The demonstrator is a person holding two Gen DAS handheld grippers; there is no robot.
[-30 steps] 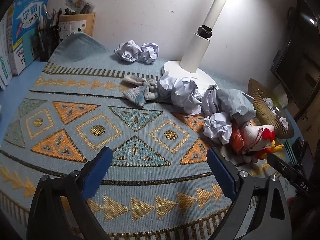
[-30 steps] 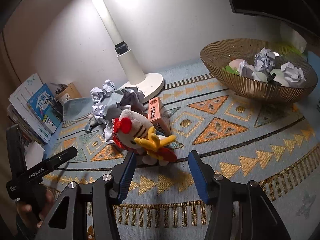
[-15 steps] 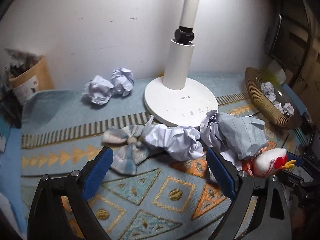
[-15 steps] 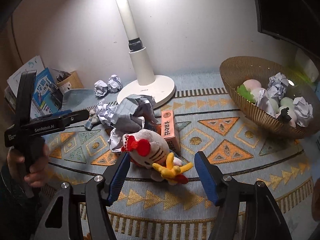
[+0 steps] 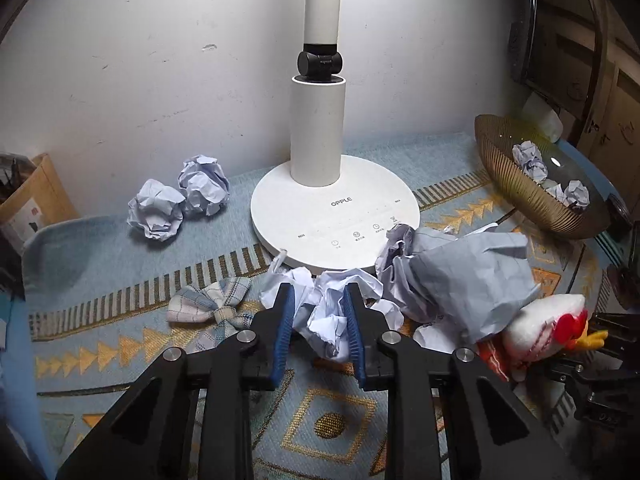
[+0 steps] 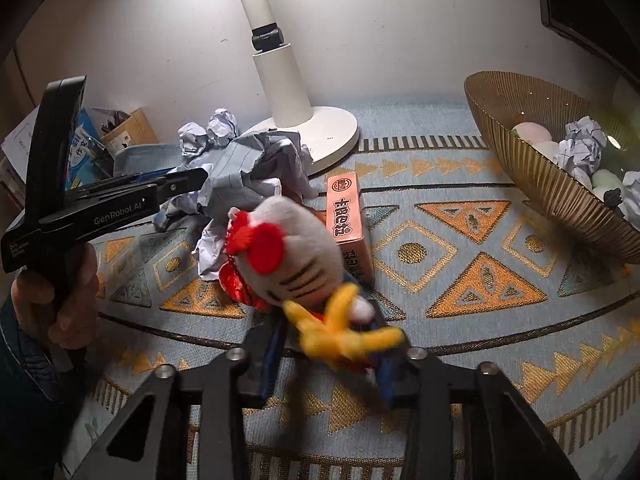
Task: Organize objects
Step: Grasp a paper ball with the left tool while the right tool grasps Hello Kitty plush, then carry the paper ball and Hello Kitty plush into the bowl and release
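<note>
The crumpled white paper ball [image 5: 326, 312] lies on the blue woven mat with orange triangles [image 5: 120, 240], just in front of the round white lamp base [image 5: 336, 216]. The left gripper [image 5: 318, 312] has its blue pads closed narrow around it. It should be very light and crushable, so any grasp will do. The soft white plush toy with red bow [image 6: 288, 256] is squeezed in the right gripper [image 6: 328, 344]. Its stuffing gives, so a hold at the body seems best. The ribbed golden wire basket [image 6: 532, 176] stands well apart.
</note>
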